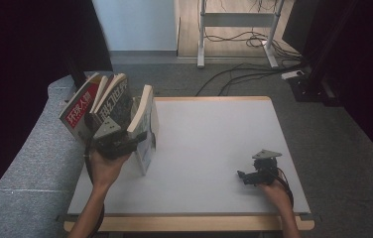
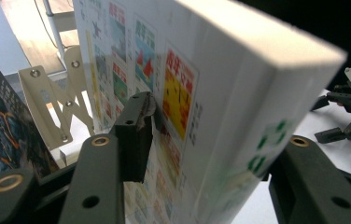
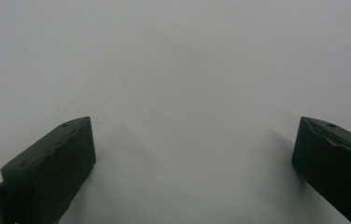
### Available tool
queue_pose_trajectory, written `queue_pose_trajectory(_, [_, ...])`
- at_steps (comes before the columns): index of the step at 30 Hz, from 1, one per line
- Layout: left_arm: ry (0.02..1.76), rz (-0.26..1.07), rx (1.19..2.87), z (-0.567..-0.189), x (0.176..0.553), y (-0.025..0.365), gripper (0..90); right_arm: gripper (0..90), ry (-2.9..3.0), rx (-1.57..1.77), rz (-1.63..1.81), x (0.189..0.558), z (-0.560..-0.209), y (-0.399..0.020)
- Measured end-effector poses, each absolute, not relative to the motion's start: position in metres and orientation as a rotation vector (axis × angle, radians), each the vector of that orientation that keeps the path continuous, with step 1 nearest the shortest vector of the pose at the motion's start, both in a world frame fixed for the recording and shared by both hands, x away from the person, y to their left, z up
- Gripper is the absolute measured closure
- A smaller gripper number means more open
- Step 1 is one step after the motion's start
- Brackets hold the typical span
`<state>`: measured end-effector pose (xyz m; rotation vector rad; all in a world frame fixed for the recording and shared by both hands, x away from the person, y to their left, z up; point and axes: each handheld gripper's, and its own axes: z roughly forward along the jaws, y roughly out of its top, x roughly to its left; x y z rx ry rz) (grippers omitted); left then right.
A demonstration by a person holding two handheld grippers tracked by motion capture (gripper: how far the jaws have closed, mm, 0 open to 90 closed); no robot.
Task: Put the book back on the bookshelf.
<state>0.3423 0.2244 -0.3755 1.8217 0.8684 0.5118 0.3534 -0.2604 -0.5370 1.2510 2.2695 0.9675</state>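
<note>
The white table is my landmark, everything's placed off it. It sits on grey carpet, w/ a wood edge along the near and far sides. Beyond its far edge: a white desk frame on the floor and black cables running across the carpet to a power strip. Off its left side, a grey padded bench.

At the table's left edge stands a row of books. Leftmost one has a red-and-white cover w/ white Chinese characters, too small for me to read for sure. Next is a dark-cover book w/ big pale Chinese characters, leaning. Behind them a metal scissor-type book rack shows in my left gripper view.

The thick white book stands upright on the table's left part, just right of the row, tilted a little. Its cover carries small coloured panels w/ Chinese print, yellow, red, green; blurred, can't read it.

My left gripper is at that book, jaws on either side of it. They've just been opening; the left pad looks off the cover, so grip is released, book still between.

My right gripper rests on the table's near-right part, well apart from the books. Jaws spread wide, nothing between, bare tabletop under them.
</note>
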Motion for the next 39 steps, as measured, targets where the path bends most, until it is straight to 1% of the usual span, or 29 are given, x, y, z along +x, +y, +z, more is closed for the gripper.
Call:
queue_pose_trajectory(14, [0.882, 0.46, 1.849, -0.412, 0.336, 0.229, 45.3, 0.0, 2.27, 1.25, 0.967, 0.353, -0.537, -0.26])
queue_pose_trajectory(21, [0.893, 0.44, 1.862, -0.432, 0.331, 0.234, 45.4, 0.0, 2.27, 1.25, 0.968, 0.353, -0.537, -0.26])
queue_pose_trajectory(29, [0.892, 0.459, 1.882, -0.455, 0.325, 0.235, 45.6, 0.0, 2.27, 1.25, 0.968, 0.353, -0.537, -0.26])
queue_pose_trajectory(33, [0.904, 0.442, 1.879, -0.465, 0.321, 0.236, 48.2, 0.0, 2.269, 1.249, 0.968, 0.353, -0.537, -0.26])
queue_pose_trajectory(35, [0.908, 0.43, 1.868, -0.469, 0.319, 0.239, 52.4, 0.0, 2.269, 1.249, 0.968, 0.353, -0.537, -0.26])
queue_pose_trajectory(39, [0.919, 0.419, 1.861, -0.475, 0.314, 0.241, 56.3, 0.0, 2.27, 1.248, 0.967, 0.353, -0.537, -0.261])
